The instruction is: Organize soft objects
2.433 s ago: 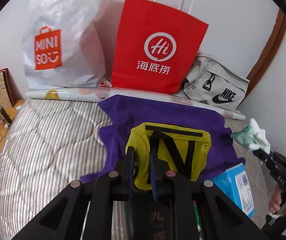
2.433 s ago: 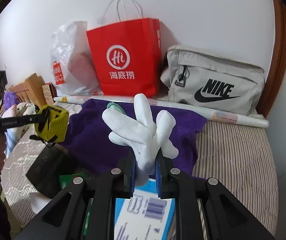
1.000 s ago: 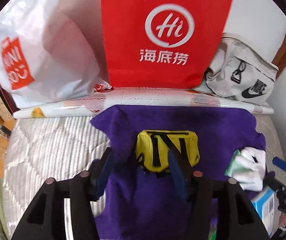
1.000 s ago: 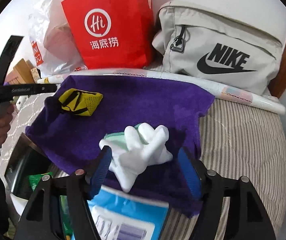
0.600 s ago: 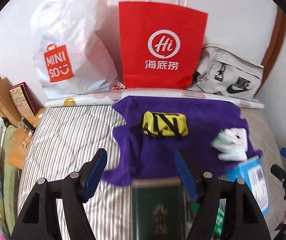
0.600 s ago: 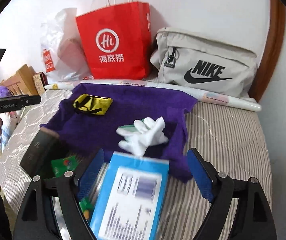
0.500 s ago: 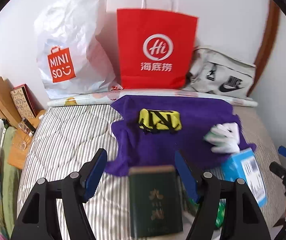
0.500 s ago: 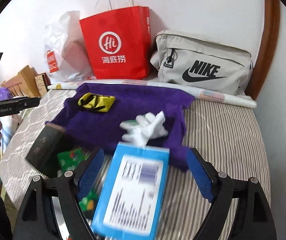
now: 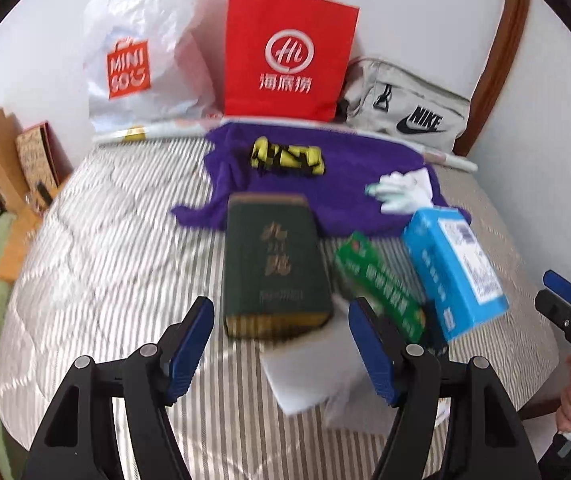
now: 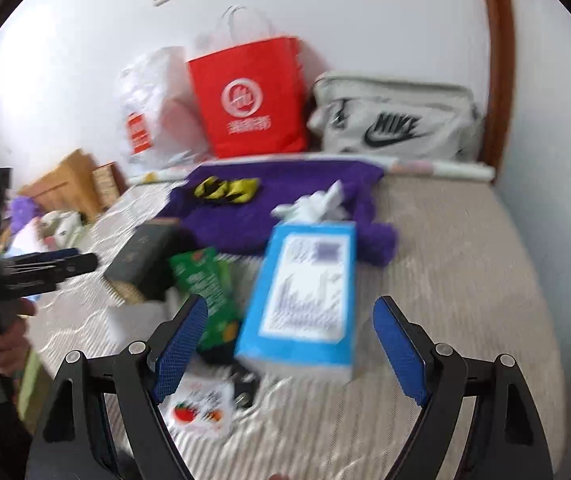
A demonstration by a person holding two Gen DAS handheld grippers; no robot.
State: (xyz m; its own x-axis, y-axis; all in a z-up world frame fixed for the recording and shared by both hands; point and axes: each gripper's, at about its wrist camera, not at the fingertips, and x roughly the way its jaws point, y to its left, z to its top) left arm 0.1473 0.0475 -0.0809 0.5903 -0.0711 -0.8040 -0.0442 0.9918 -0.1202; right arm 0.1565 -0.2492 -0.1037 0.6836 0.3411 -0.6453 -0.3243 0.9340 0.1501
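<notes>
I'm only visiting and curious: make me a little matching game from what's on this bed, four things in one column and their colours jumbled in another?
Things:
1. paper shopping bag
2. towel
3. tissue box
4. glove

Colours:
a. white
b. blue
c. red
d. purple

Pairs: 1-c, 2-d, 3-b, 4-a

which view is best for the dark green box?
Left wrist. The dark green box sits centred ahead of the open left claw, top face and gold lettering visible. Right wrist shows it off to the left, blurred and seen at an angle.
</notes>
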